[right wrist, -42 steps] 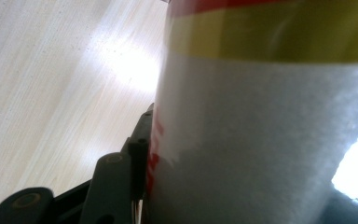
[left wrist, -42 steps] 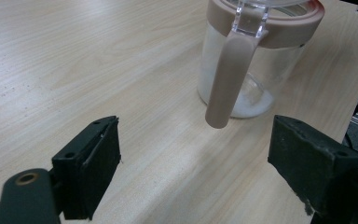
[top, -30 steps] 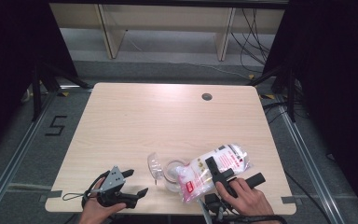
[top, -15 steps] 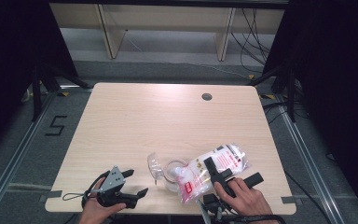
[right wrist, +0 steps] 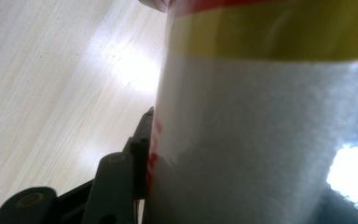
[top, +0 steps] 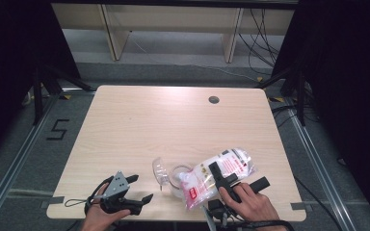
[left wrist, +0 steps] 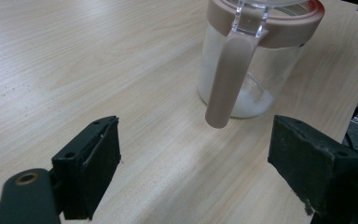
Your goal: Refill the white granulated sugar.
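My jar (top: 173,175) stands near the table's (top: 139,125) near edge. The bag (top: 217,174) lies just right of it, tilted over its mouth. My left gripper (top: 137,188) sits left of the jar.

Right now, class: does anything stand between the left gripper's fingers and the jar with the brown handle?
Nothing visible does. The left gripper is open, and bare table lies between its fingers and the jar, whose handle faces it.

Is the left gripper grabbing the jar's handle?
No, the left gripper is open and the jar's handle hangs beyond its jaws, untouched.
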Tool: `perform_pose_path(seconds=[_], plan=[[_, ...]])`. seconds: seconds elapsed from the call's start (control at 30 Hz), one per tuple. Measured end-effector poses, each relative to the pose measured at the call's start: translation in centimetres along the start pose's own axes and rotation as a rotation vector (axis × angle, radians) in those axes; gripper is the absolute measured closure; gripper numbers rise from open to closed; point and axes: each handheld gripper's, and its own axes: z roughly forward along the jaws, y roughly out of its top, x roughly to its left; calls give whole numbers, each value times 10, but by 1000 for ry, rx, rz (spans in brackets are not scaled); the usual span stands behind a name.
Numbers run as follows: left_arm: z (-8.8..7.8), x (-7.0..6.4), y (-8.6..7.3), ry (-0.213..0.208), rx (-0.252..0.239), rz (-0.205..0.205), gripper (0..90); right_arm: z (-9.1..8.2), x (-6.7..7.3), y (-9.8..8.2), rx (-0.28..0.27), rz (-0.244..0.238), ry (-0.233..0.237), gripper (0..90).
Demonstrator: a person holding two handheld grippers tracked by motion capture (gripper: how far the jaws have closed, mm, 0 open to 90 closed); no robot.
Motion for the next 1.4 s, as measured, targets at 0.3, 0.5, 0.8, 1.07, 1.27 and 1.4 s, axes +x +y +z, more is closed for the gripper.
perform_pose_path(seconds=[0.3, 0.5, 0.8, 1.07, 1.27, 1.4], plan=[[0, 1, 0, 4, 5, 10, 162, 2, -1, -1, 2, -12, 11, 564], [0, 0, -1, -3, 3, -21, 162, 2, -3, -3, 8, -15, 7, 567], [0, 0, -1, 0, 2, -18, 161, 1, -4, -5, 3, -6, 3, 572], [-1, 1, 0, -3, 2, 10, 162, 1, -3, -5, 2, -1, 1, 576], [-1, -1, 0, -1, 5, -12, 162, 0, -4, -6, 3, -2, 3, 578], [-1, 0, 0, -2, 5, -14, 162, 0, -4, -6, 4, -3, 4, 580]])
